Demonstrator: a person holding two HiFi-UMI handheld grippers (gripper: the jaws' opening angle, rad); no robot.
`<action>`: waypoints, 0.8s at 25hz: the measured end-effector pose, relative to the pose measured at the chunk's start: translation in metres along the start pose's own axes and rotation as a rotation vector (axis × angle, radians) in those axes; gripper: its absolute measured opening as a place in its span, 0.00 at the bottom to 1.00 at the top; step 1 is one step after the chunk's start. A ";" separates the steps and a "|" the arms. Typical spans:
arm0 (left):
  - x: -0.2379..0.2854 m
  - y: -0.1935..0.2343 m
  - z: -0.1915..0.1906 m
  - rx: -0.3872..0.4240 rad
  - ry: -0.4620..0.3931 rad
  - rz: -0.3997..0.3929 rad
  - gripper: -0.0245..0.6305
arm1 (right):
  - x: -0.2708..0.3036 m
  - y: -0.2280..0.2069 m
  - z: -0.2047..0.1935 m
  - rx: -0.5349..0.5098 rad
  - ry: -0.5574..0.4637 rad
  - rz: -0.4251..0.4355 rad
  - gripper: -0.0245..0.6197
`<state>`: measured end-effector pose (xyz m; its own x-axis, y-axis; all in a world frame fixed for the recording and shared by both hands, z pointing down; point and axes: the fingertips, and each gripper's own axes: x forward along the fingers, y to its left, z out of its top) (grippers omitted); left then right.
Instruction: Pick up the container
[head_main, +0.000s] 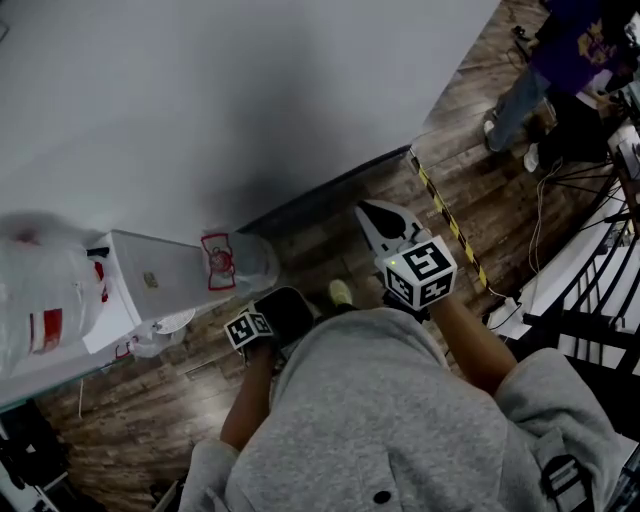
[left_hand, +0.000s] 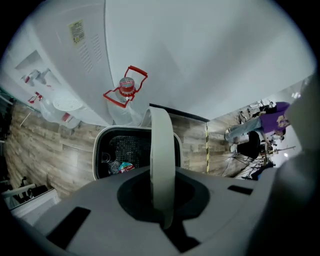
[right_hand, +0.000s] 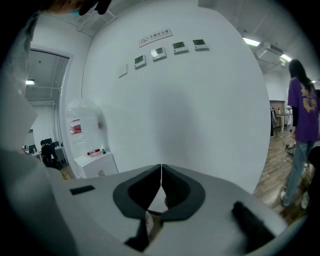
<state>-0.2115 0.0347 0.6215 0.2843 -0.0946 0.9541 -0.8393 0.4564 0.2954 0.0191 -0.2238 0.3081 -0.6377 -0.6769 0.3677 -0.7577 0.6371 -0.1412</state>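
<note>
- Left tongs (left_hand: 162, 174): pointed down at the floor, clamped tight on a white band (left_hand: 161, 140) that rises from between them toward the far rim of the container (left_hand: 120, 128). The band looks like a carrying handle, though it shows edge-on only.
- Container: black inside with a white rim, its open top facing the left gripper view, directly below the left tongs. A colourful wrapper (left_hand: 125, 167) lies in the bottom. From the head view it is a dark shape just beside the left marker cube, close in front of the grey hoodie (head_main: 380, 420).
- Right tongs (right_hand: 161, 170): closed tip to tip with nothing between them. They are held level and aimed at the white wall (right_hand: 200, 110), off to the right of the container.
- Wood-plank floor (left_hand: 50, 150): under and around the container.
- Clear jug with a red handle (left_hand: 126, 90): on the floor just beyond the container, at the foot of the wall.
- Water dispenser (head_main: 160, 280): a white cabinet against the wall, just beside the jug on its left. A large clear bottle (head_main: 40, 295) with a red label sits on top.
- Yellow-and-black tape (head_main: 450, 220): a striped line on the floor to the right, running away from the wall.
- Four small panels (right_hand: 172, 47): in a row high on the wall.
- Person in a purple top (right_hand: 302, 105): standing at far right, well apart from the container.
</note>
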 end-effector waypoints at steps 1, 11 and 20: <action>0.000 0.003 0.000 -0.017 -0.003 -0.001 0.06 | 0.000 0.000 0.000 0.000 -0.001 -0.002 0.08; -0.004 0.018 0.006 -0.082 -0.049 0.004 0.06 | 0.004 0.010 0.002 -0.023 -0.007 0.005 0.08; 0.000 0.011 0.006 -0.053 -0.030 -0.016 0.06 | 0.005 0.013 0.002 -0.028 -0.006 0.006 0.08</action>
<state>-0.2240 0.0344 0.6254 0.2823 -0.1285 0.9507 -0.8092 0.5004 0.3080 0.0060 -0.2191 0.3064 -0.6435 -0.6749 0.3612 -0.7495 0.6515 -0.1179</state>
